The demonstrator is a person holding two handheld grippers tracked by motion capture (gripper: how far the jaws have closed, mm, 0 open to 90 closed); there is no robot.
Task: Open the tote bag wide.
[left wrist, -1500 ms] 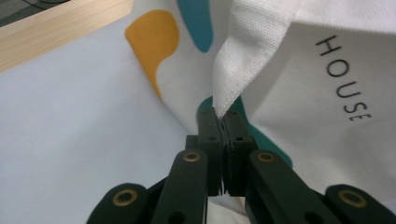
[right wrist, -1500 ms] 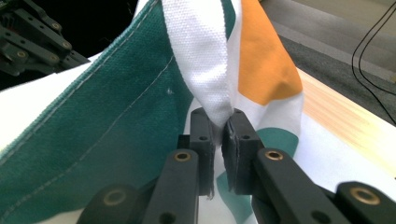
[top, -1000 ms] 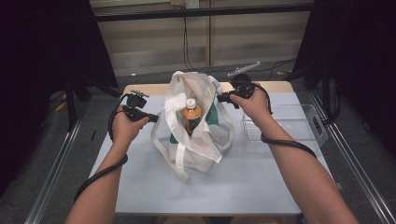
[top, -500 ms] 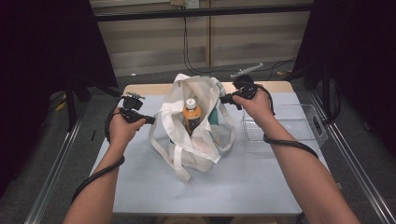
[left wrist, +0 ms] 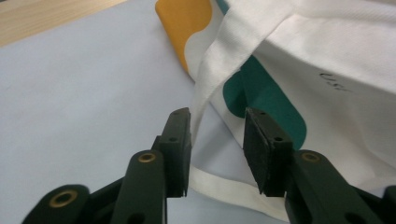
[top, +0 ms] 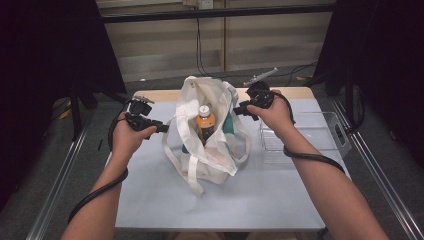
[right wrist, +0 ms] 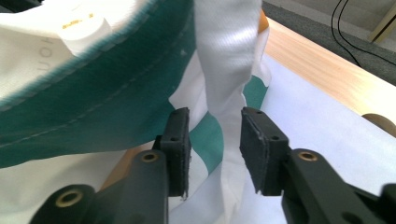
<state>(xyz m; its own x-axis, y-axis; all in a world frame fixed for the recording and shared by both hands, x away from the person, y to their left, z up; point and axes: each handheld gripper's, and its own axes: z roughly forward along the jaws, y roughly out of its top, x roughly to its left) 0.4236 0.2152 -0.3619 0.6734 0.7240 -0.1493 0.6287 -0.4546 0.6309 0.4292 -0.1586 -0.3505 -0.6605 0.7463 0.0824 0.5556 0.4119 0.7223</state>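
Bag sits in the middle of the desk, white with green and orange patches, and its mouth gapes wide. Inside the bag stands an orange bottle with a white cap. Packing looks mostly done, and the opening of the bag looks done too. Maybe more things go in, or the handles get lifted.

Both arms reach forward, one on each side of the bag. The left tongs point at the bag's left side. They have just been opening, and a white strap runs loose between them. The right tongs sit at the bag's right side. They have just been opening too, with a white strap hanging between them, not pinched. A clear tray waits right of the bag.
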